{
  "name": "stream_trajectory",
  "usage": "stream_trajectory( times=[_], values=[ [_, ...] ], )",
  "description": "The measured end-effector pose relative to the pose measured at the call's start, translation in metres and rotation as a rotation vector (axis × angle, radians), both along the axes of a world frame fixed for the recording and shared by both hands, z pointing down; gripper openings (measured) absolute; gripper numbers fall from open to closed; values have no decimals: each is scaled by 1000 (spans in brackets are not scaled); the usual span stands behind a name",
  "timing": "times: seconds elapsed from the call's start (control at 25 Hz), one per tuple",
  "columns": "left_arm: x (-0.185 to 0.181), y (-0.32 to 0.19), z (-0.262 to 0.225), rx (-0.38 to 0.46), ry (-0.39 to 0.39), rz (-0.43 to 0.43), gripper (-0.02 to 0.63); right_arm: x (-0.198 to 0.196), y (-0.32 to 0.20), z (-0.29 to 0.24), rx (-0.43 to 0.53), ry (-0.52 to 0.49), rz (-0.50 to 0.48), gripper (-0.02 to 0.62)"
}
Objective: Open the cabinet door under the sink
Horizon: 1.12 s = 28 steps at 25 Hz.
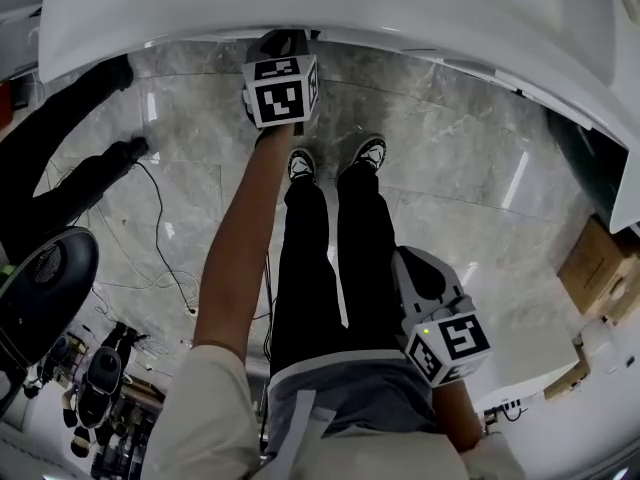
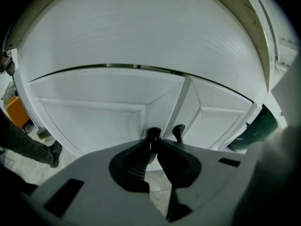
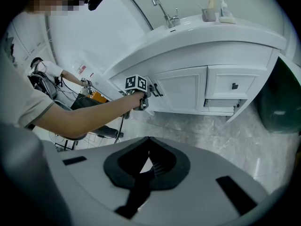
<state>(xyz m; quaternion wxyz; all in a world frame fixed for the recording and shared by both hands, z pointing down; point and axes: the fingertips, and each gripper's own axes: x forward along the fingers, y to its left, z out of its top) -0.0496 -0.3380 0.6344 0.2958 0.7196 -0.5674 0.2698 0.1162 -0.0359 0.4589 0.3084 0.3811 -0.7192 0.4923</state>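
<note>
Left gripper view first: pinching the dark knob (image 2: pixel 154 133) with the left gripper (image 2: pixel 153 142), fingers (image 2: pixel 137 162) squeezed tight on it at 6 o'clock, ready for a firm pull. Gripping the cabinet door (image 2: pixel 94 121) at its inner edge, just beside the twin knob (image 2: pixel 178 132) at 3 o'clock, probably for leverage far from the hinges. Appears not yet swung out, flush beneath the sink (image 3: pixel 188 29). Holding the right gripper (image 3: pixel 148 147) idle, fingers pressed together on nothing, well back at 5 o'clock in the head view.
</note>
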Motion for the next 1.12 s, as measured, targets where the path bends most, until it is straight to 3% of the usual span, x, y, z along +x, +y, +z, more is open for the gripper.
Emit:
stream_trajectory(
  times=[1.12],
  values=[
    [-15, 59, -1, 18, 0, 68, 45, -38, 36, -8, 44, 8, -62, 11]
  ],
)
